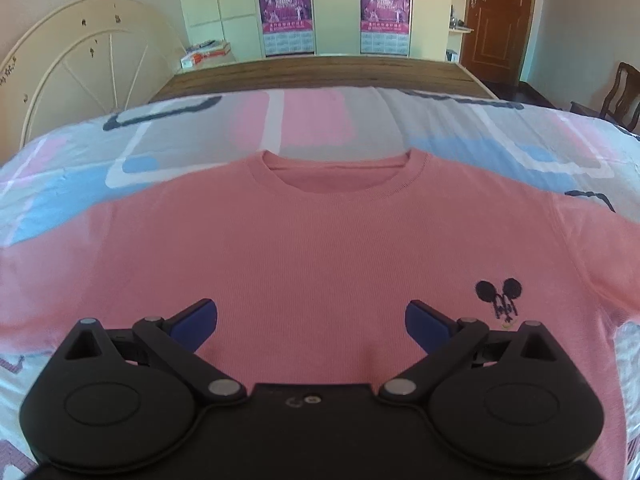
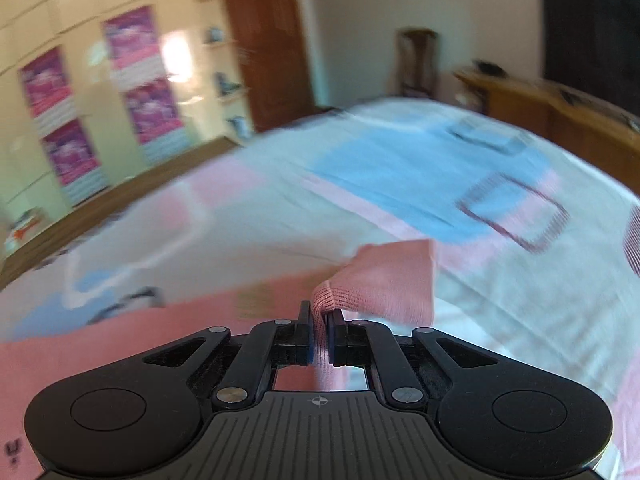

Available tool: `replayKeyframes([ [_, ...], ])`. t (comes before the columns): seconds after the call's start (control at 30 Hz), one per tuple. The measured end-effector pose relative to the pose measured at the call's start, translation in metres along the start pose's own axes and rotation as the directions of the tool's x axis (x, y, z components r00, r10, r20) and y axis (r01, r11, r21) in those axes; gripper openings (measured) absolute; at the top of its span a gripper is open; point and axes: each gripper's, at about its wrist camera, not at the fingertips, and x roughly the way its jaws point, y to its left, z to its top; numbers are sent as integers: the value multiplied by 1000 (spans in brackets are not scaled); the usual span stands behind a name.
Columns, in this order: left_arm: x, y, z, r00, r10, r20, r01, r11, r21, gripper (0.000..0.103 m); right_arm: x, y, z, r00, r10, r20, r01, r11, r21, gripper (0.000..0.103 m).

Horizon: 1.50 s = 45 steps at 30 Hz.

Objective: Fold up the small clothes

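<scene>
A pink T-shirt (image 1: 320,248) with a small black mouse print (image 1: 499,297) lies flat, front up, on the patterned bed cover (image 1: 168,148), collar away from me. My left gripper (image 1: 311,322) is open and empty, hovering over the shirt's lower middle. In the right wrist view, my right gripper (image 2: 320,326) is shut on the ribbed hem of the shirt's sleeve (image 2: 384,280), lifting it off the cover (image 2: 400,168); the rest of the shirt (image 2: 120,344) lies at the lower left. This view is motion-blurred.
The bed has a wooden base (image 1: 320,74) and a cream headboard (image 1: 92,68) at the left. Wardrobes with posters (image 1: 286,4) and a brown door (image 1: 500,16) stand behind. A wooden chair (image 1: 620,96) is at the right; a wooden desk (image 2: 560,108) flanks the bed.
</scene>
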Motion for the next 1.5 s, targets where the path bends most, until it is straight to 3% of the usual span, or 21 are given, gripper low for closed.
replayKeyframes([
  [0.13, -5, 17, -1, 1000, 4, 21, -4, 1000, -16, 100, -26, 76, -2, 989, 142, 36, -136, 982, -133, 6],
  [0.23, -8, 36, -2, 1000, 15, 21, -14, 999, -50, 100, -45, 141, -18, 960, 281, 12, -271, 936, -226, 6],
  [0.4, -12, 70, -8, 999, 48, 15, -47, 993, -105, 100, -65, 244, -70, 874, 470, -122, -484, 817, -315, 6],
  [0.5, -12, 85, -10, 999, 50, 4, -49, 991, -128, 100, -63, 286, -110, 797, 549, -254, -604, 740, -296, 7],
  [0.57, -12, 89, -12, 999, 32, 0, -32, 990, -138, 100, -58, 303, -132, 777, 542, -322, -626, 722, -295, 15],
  [0.63, -10, 88, -12, 1000, -15, -9, 14, 990, -144, 101, -56, 310, -144, 766, 537, -354, -634, 719, -283, 46],
  [0.67, -10, 86, -13, 999, -37, -10, 36, 989, -143, 101, -58, 310, -146, 765, 538, -353, -634, 723, -273, 51],
  [0.73, -7, 76, -12, 997, -82, -14, 79, 988, -134, 101, -63, 299, -141, 775, 541, -327, -624, 733, -268, 54],
  [0.9, 4, 33, -15, 971, -235, -41, 232, 970, -78, 101, -65, 253, -122, 862, 443, -246, -501, 818, -282, 54],
  [1.03, 19, -5, -20, 963, -264, -58, 263, 965, -16, 101, -64, 207, -122, 913, 335, -232, -392, 879, -272, 54],
  [1.2, 50, -17, -24, 952, -293, -94, 288, 956, -63, 99, -62, 163, -128, 936, 249, -250, -307, 923, -232, 55],
  [1.33, 54, -8, -27, 945, -327, -20, 320, 934, -160, 97, -66, 143, -130, 943, 221, -248, -278, 934, -223, 55],
  [1.37, 55, -7, -26, 943, -333, -10, 326, 929, -174, 91, -66, 141, -131, 944, 218, -246, -274, 936, -222, 55],
  [1.4, 55, -7, -26, 942, -336, 5, 331, 926, -180, 79, -65, 139, -130, 945, 215, -246, -271, 937, -222, 55],
  [1.43, 56, -7, -25, 935, -353, 25, 351, 920, -173, 38, -64, 138, -130, 946, 213, -245, -268, 938, -222, 55],
  [1.47, 60, -7, -23, 925, -380, 26, 378, 908, -182, 31, -63, 139, -129, 951, 208, -229, -257, 944, -209, 55],
  [1.5, 62, -5, -21, 922, -386, 25, 382, 902, -202, 30, -61, 141, -129, 951, 207, -231, -256, 943, -210, 55],
])
